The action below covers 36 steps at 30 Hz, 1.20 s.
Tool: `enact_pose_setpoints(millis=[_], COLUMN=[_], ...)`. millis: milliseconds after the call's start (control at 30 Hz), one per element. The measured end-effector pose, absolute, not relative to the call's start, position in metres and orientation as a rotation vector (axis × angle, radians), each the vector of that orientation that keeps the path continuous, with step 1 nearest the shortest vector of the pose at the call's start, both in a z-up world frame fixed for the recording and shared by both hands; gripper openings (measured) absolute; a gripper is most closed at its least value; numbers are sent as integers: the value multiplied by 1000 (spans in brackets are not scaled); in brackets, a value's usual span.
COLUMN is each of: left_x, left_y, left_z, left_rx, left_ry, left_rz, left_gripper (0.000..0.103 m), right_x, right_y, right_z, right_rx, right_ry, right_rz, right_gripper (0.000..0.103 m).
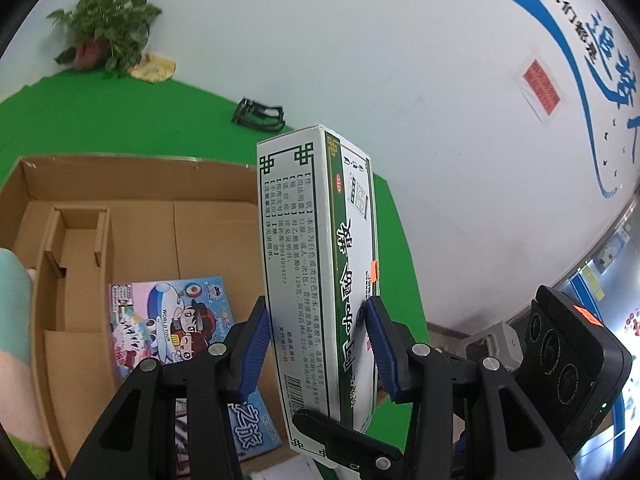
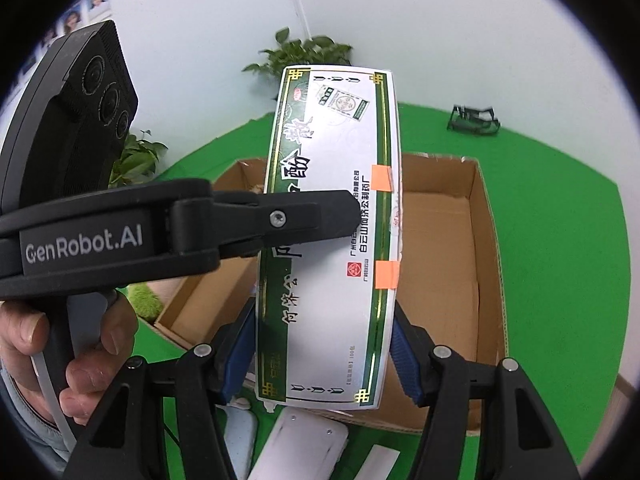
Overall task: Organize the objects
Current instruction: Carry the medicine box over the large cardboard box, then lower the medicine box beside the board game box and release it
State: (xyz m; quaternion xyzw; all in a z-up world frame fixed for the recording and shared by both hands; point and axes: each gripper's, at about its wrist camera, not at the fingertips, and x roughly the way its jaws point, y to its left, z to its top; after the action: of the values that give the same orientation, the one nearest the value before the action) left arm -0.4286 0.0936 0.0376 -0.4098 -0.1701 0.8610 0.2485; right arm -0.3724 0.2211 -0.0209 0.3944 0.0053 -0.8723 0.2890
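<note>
A long white-and-green medicine box (image 1: 316,240) hangs in the air, held by both grippers at once. My left gripper (image 1: 316,312) is shut on it, its blue pads pressing the two narrow sides. My right gripper (image 2: 324,332) clamps the lower end of the same medicine box (image 2: 336,240) across its wide printed face. In the right wrist view the left gripper (image 2: 348,216) comes in from the left, a person's hand (image 2: 80,340) on its handle. Below and behind lies an open cardboard box (image 1: 140,184) holding a flat cartoon-printed box (image 1: 172,320) and a cardboard divider.
Green cloth (image 1: 100,120) covers the table up to a white wall. A potted plant (image 1: 104,32), a yellow cloth (image 1: 154,66) and a black folded rack (image 1: 260,114) sit at the back. White flat items (image 2: 304,444) lie in front of the cardboard box (image 2: 480,220).
</note>
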Motion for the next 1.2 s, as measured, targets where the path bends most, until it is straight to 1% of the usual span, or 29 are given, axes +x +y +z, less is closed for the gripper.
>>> enact_pose_setpoints(millis=[200,333,500,567,800,1000,1067,1133,1200], left_x=[-464,-480,-488,-488,-473,-428,-416,-408,-397], left_y=[99,99,102,107,104,62,46,27,15], left_z=[-12,-45,-69,-70,-53,-21,-16,-12,-13], left_rx=[-1260,-1364,-1447,-1459,-1461,-1376,-1363,-1372,-1405], left_ry=[-520,-585,-650,-622,-500,-330,-293,-212,-164], left_rz=[2253,2172,2115,2109,2219,2466,2524,2609,2651], left_gripper=[44,45,46,49,49,50,50,50,50], right_x=[-401,-410,-411,-410,-410,-413,-414,-412,-412], right_y=[225,227,234,230,230,231,231,232,229], right_z=[-56,-79,-88,-91,-97,-105,-107,-102,-97], right_rx=[1225,1346,1460,1489,1552,1593,1591,1578,1540], right_ry=[-26,6,-16,15,32,44,62,57,70], right_rz=[-2286,-2258,-2253,-2269,-2309,-2283,-2271,-2259,-2251], right_gripper=[60,60,60,59,59,63,64,65,68])
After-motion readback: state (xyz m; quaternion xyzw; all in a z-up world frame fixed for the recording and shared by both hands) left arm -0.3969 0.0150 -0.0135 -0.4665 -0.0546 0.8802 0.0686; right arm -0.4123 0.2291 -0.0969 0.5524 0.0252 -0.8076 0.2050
